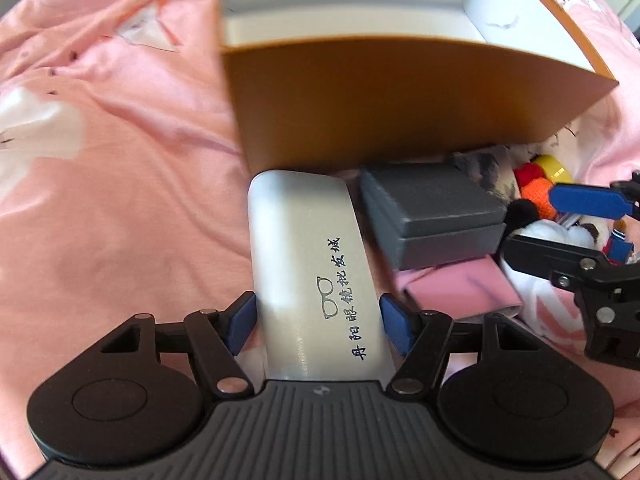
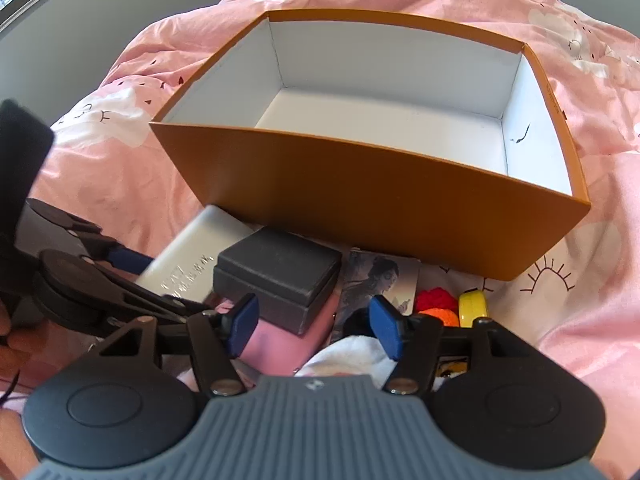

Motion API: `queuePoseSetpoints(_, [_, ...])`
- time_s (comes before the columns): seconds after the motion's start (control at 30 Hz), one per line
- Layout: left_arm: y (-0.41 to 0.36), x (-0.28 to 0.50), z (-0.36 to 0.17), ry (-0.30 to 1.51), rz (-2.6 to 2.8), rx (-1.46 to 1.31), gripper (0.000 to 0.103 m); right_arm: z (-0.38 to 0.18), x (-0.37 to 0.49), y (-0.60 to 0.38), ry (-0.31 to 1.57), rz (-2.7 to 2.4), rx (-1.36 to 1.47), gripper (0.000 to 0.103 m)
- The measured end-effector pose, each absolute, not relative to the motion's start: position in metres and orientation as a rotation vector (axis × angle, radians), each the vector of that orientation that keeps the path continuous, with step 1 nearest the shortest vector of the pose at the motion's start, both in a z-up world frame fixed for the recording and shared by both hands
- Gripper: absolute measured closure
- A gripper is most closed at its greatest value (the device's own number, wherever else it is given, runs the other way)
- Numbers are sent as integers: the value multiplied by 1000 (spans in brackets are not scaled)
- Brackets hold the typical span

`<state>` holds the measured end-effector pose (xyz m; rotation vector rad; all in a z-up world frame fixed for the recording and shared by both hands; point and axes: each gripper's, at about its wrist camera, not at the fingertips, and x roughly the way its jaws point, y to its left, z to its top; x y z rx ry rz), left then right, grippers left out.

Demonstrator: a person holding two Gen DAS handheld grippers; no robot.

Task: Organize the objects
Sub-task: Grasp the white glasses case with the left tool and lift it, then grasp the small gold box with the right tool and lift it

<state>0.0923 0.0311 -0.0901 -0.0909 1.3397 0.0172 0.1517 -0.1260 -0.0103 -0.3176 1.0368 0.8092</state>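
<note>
Left hand-held gripper [image 1: 318,320] points steeply down over a silver glasses case [image 1: 312,268], its blue pads [image 1: 242,320] flanking the case's sides; whether they actually press it I cannot tell. Right hand-held gripper [image 2: 314,326] stands released above a pink pouch [image 2: 276,344] and something white and fluffy [image 2: 352,354]. All of it lies on a pink bedspread [image 2: 600,280], just before an orange box [image 2: 360,208] (white inside). A dark grey box [image 2: 278,278] sits beside the case, touching it.
</note>
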Motion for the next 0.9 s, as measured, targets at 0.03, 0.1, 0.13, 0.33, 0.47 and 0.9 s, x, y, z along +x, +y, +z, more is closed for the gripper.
queuePoseSetpoints(0.03, [32, 89, -87, 1331, 28, -94, 26, -9, 151, -127, 1036, 818, -314, 39])
queuePoseSetpoints(0.1, [37, 85, -81, 1324, 41, -89, 26, -6, 150, -126, 1034, 841, -303, 40])
queuePoseSetpoints(0.13, [41, 83, -78, 1322, 40, -99, 26, -3, 149, -126, 1033, 860, -297, 40])
queuePoseSetpoints(0.33, [68, 62, -45, 1282, 23, -111, 26, 13, 137, -119, 1092, 1080, -268, 49])
queuePoseSetpoints(0.47, [69, 50, -28, 1244, 19, -118, 27, 24, 115, -112, 1085, 1207, -367, 49])
queuePoseSetpoints(0.9, [57, 27, -34, 1344, -43, -53, 29, 13, 60, -79, 1047, 1525, -787, 46])
